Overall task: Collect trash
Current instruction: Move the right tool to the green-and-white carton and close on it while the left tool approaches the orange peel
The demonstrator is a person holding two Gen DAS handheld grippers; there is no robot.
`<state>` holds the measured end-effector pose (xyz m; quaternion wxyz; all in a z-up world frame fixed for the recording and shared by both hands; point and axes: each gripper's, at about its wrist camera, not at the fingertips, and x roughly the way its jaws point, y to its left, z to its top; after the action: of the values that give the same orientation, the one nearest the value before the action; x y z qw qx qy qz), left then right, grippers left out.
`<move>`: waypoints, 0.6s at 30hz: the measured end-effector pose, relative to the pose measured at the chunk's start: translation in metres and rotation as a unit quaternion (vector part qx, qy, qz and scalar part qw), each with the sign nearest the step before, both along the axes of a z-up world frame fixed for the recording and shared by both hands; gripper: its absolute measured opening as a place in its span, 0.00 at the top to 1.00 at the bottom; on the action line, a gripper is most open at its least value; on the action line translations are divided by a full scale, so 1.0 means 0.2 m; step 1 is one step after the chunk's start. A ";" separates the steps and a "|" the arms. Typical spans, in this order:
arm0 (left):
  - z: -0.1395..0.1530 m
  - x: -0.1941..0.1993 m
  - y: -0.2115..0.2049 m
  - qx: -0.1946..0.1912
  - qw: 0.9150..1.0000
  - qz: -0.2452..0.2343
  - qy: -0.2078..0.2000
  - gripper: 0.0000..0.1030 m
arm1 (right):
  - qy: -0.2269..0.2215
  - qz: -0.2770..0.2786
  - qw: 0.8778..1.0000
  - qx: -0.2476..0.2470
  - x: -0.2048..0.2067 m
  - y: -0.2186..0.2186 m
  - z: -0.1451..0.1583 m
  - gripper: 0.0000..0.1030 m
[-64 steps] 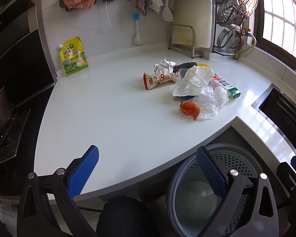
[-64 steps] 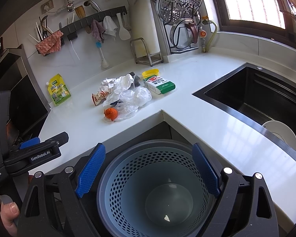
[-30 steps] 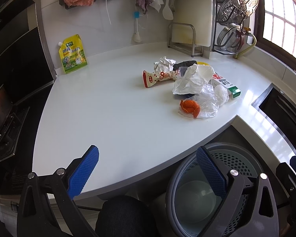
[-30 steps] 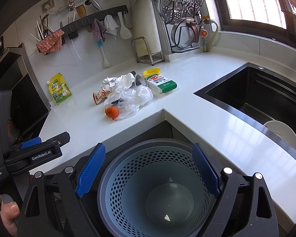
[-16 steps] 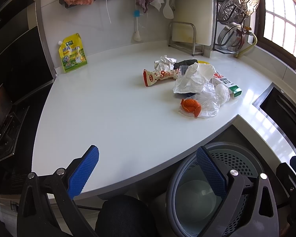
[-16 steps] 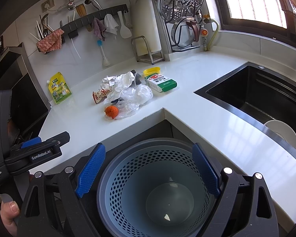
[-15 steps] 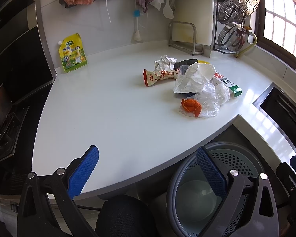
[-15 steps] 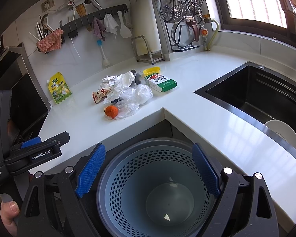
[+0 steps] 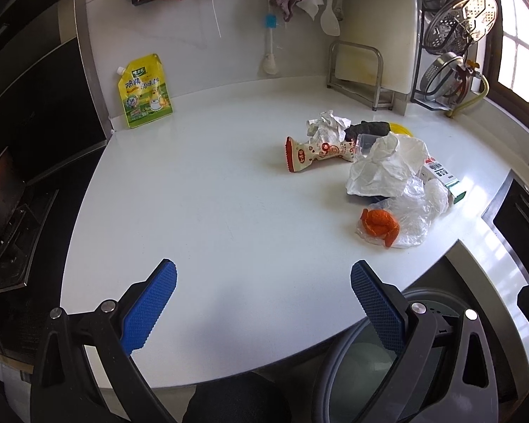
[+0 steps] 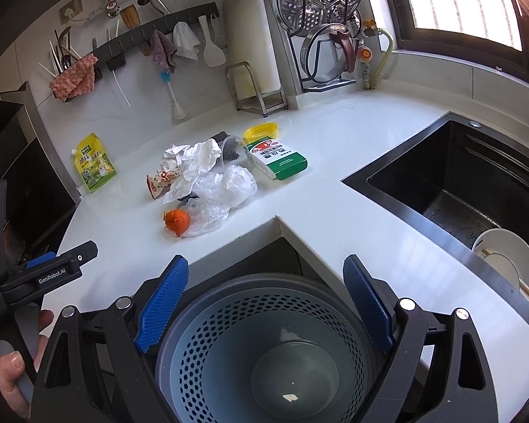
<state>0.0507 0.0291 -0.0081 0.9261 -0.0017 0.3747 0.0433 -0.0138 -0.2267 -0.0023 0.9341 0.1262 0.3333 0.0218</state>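
Observation:
A pile of trash lies on the white counter [image 9: 211,211]: orange peel [image 9: 378,222] on a clear plastic bag [image 9: 412,215], crumpled white paper [image 9: 388,167], a red-and-white wrapper [image 9: 317,151], a crumpled receipt [image 9: 326,127] and a green-and-white carton [image 10: 277,160]. The peel [image 10: 176,220] also shows in the right wrist view. A grey perforated trash bin [image 10: 264,352] stands below the counter's edge. My left gripper [image 9: 262,303] is open and empty above the counter's front edge. My right gripper [image 10: 264,299] is open and empty above the bin.
A yellow pouch [image 9: 144,93] leans on the back wall. A black sink [image 10: 458,183] with a white plate [image 10: 508,264] is at the right. A rack with steamer and lids [image 10: 328,17] stands at the back. A dark stove [image 9: 14,211] is at the left.
The left gripper has moved forward and a little higher toward the counter, so the trash pile looks slightly closer. The right gripper has hardly moved. Both stay open.

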 end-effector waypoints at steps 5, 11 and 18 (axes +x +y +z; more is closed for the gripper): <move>-0.02 0.12 0.04 -0.013 1.000 0.006 0.015 0.06 | 0.003 0.007 1.000 -0.002 0.14 -0.02 0.01 0.17; -0.05 0.24 0.07 -0.022 0.999 0.012 0.028 0.06 | 0.016 0.018 1.000 -0.004 0.31 -0.02 -0.02 0.17; -0.07 0.35 0.07 -0.028 0.999 0.012 0.035 0.06 | 0.022 0.027 0.999 -0.008 0.48 -0.03 -0.04 0.17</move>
<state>0.1200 0.0422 -0.0217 0.9116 -0.0306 0.4076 0.0440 0.0825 -0.2333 -0.0096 0.9265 0.1103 0.3575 0.0415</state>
